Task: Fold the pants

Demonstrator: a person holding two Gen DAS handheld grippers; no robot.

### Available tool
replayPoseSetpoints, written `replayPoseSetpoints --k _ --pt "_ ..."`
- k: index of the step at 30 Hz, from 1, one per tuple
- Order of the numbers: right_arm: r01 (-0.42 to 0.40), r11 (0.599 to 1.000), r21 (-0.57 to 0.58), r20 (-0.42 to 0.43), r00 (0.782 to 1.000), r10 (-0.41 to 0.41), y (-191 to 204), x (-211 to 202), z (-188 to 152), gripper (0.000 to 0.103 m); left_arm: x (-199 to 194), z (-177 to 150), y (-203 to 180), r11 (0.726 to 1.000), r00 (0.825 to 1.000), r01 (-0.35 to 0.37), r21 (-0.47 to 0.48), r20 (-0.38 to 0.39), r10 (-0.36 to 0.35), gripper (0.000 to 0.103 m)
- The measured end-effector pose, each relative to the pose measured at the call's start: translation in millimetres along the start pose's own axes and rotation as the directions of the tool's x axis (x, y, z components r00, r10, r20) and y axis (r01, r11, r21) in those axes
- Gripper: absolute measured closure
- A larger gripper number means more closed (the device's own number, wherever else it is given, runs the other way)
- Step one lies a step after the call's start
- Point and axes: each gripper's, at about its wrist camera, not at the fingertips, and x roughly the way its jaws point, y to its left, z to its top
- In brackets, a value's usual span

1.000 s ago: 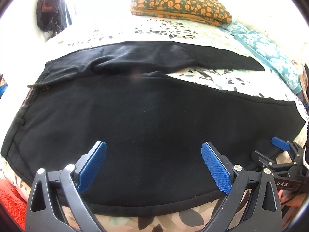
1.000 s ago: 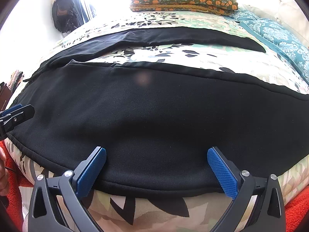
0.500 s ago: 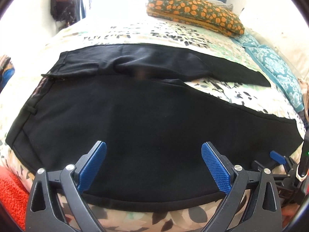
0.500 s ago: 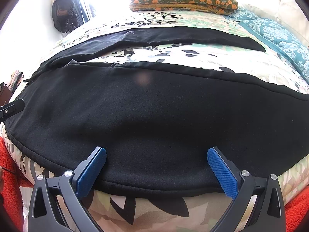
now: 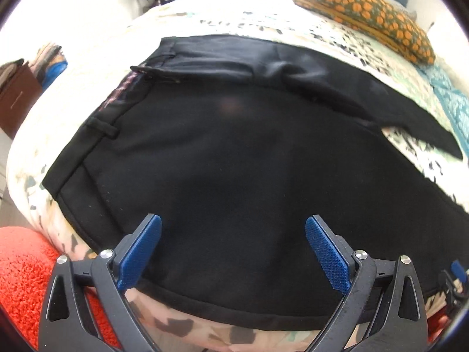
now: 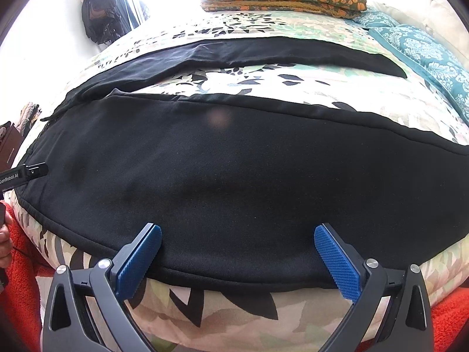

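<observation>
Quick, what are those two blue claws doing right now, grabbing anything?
Left gripper: open, holding nothing, above the black pants.
Right gripper: open, holding nothing.

edges, blur and glare

the pants (image 6: 234, 176) run past the right edge of the right wrist frame, their hem unseen. the left gripper (image 6: 26, 173) shows only a tip at the left edge there, beside part of a hand (image 6: 4, 240). the left wrist view is motion-blurred, and glare washes out the bedspread (image 5: 205, 8) at upper centre.
</observation>
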Motion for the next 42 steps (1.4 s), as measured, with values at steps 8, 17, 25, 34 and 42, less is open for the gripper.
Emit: replayPoseSetpoints --k 8,17,25,34,42 --pt "-0.015 0.999 0.050 0.135 0.991 0.008 -7 -23 10 0.000 -7 44 -37 0.989 0.991 0.106 0.103 0.068 -0.113 0.003" --pt "-0.034 0.999 0.007 0.119 0.992 0.033 3 -13 12 0.000 40 131 -97 0.987 0.991 0.065 0.145 0.110 -0.082 0.003" --pt "-0.074 0.997 0.000 0.160 0.984 0.073 -9 -22 41 0.000 107 142 -55 0.995 0.997 -0.081 0.066 0.023 0.080 0.004" --pt "-0.067 0.993 0.097 0.153 0.987 0.052 -84 29 185 0.000 93 188 -129 0.989 0.993 0.069 0.129 0.086 -0.081 0.004" --pt "-0.053 0.998 -0.041 0.106 0.993 0.057 -68 107 304 0.000 121 197 -200 0.963 0.993 0.077 0.259 0.071 -0.098 0.004"
